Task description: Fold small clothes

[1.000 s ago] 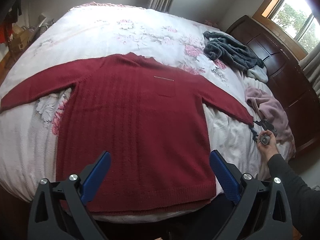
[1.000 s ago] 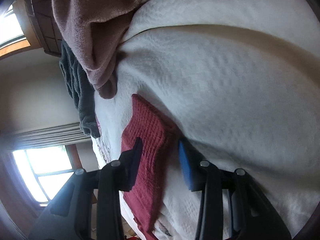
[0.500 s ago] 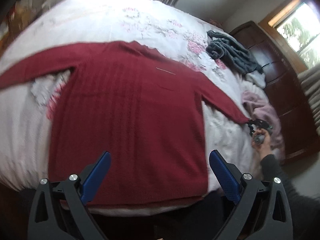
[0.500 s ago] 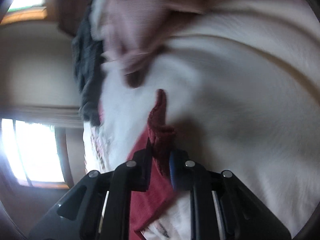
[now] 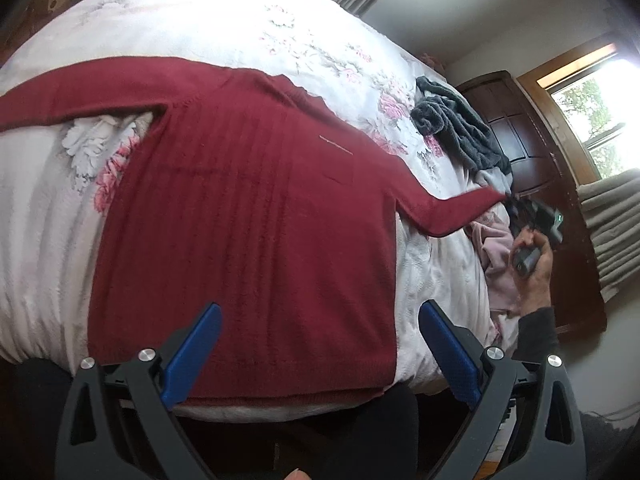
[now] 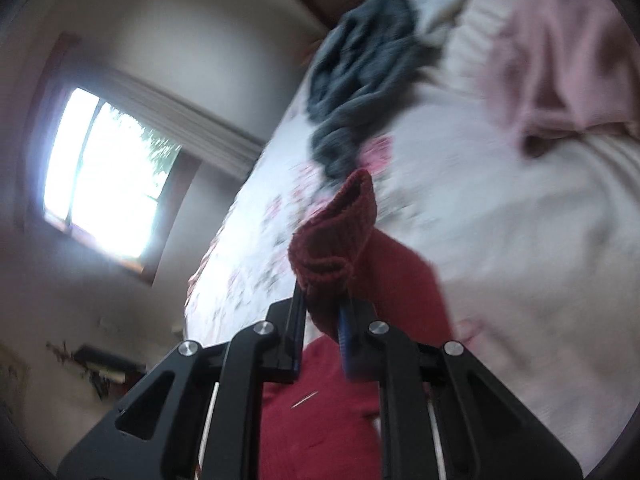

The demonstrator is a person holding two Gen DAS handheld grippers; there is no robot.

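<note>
A dark red knit sweater (image 5: pixel 256 208) lies flat on the bed, both sleeves spread outward. My left gripper (image 5: pixel 320 356) hangs open above the sweater's hem with nothing between its blue pads. The right sleeve (image 5: pixel 460 210) is lifted off the bed at its cuff, where my right gripper (image 5: pixel 516 204) pinches it, held by a person's hand (image 5: pixel 536 264). In the right wrist view the gripper (image 6: pixel 324 312) is shut on the bunched red cuff (image 6: pixel 336 236).
A grey fleece garment (image 5: pixel 456 128) and a pale pink garment (image 5: pixel 496 256) lie at the bed's right side. A dark wooden dresser (image 5: pixel 532 152) stands beyond them under a window (image 5: pixel 596 108). The floral bedspread (image 5: pixel 280 36) stretches behind the sweater.
The right gripper closed on the sweater's right cuff and lifted it up off the bed. The left gripper swung its view leftward and stayed open.
</note>
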